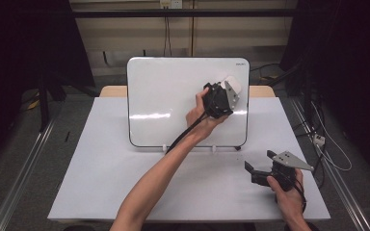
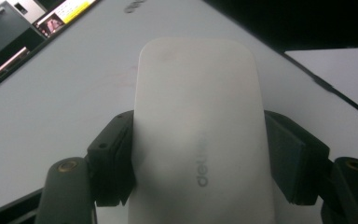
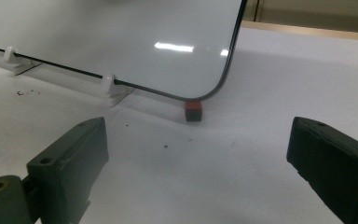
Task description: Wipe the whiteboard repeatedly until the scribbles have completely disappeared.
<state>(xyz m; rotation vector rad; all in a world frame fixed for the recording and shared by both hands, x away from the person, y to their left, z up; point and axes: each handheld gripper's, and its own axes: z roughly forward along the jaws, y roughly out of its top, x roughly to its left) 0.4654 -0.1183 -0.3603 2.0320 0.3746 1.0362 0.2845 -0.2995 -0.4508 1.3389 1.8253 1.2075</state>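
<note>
A whiteboard (image 1: 173, 101) stands propped on the white counter (image 1: 101, 178). The left gripper (image 1: 224, 94) is clamped on a white eraser (image 2: 200, 135), pressed against the board's upper right. The right gripper (image 1: 260, 168) rests near right, jaws apart, facing a small red block (image 3: 193, 111).

Glossy whiteboard (image 1: 173, 103) mirrors light — eraser (image 2: 200, 135) smooth matt plastic, table (image 1: 125, 178) matt white.

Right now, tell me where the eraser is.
The eraser is clamped in the left tongs, pressed against the upper right of the whiteboard in the high view.
</note>
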